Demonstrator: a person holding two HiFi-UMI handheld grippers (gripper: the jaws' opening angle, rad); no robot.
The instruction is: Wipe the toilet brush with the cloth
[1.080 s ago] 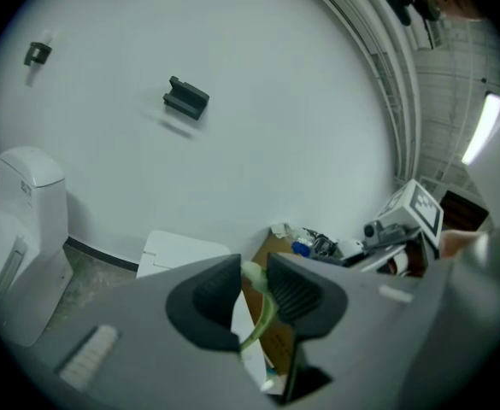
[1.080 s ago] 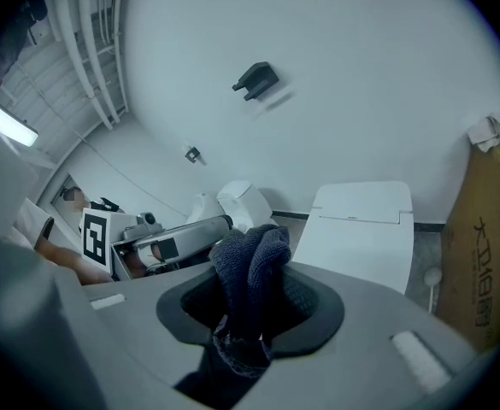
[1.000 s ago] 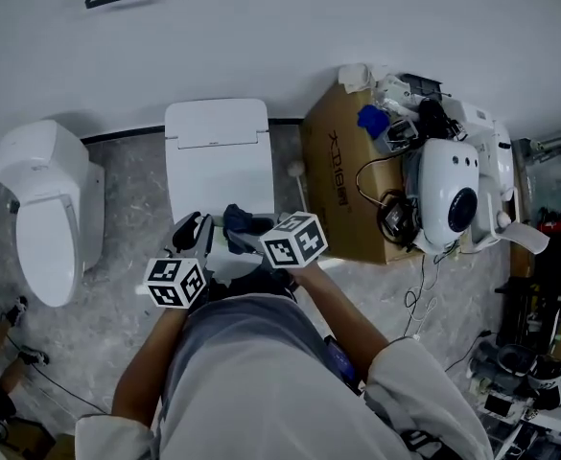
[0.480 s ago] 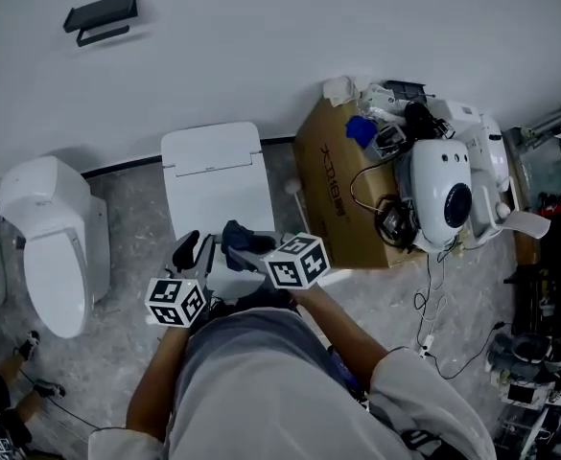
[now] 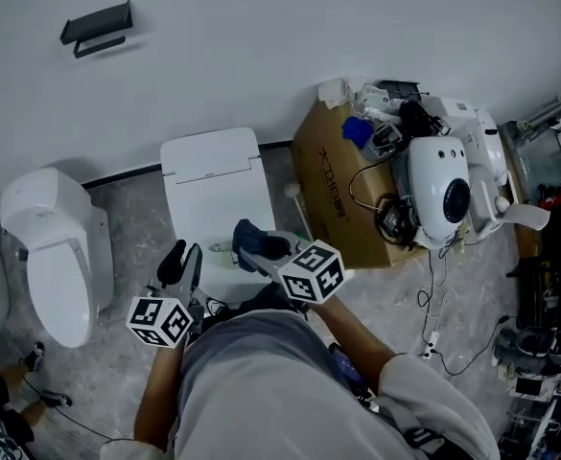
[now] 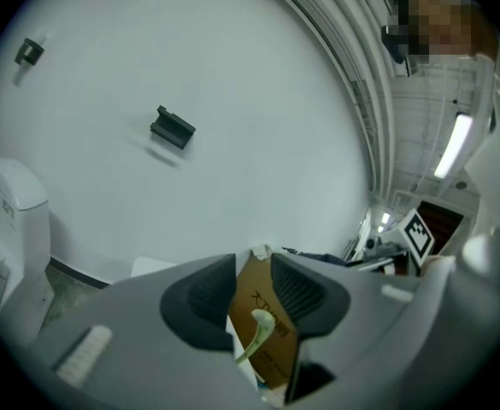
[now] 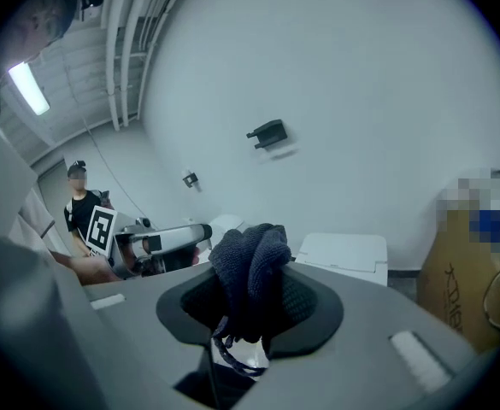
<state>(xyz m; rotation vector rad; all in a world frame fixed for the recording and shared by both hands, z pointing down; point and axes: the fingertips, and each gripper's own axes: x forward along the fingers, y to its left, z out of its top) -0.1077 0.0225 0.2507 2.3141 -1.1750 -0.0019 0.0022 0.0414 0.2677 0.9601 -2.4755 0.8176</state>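
A dark knitted cloth point(image 7: 250, 265) is being gripped by the right gripper point(image 7: 251, 304), its jaws clenched on the bunched fabric, with a loose end hanging below them. The left gripper point(image 6: 251, 293) is being held with its jaws slightly apart and nothing between them. Through that narrow gap the pale handle of the toilet brush point(image 6: 263, 321) is being seen. It appears to be standing at the right of the closed toilet point(image 5: 218, 175), just beside the cardboard box point(image 5: 328, 175), well apart from both grippers. No wiping is being done yet.

Several things could go wrong. With so narrow a gap, the slim handle could be missed or knocked sideways against the box. The cloth is being pinched only at its lower part, so it could be dragged out during a firm wipe.
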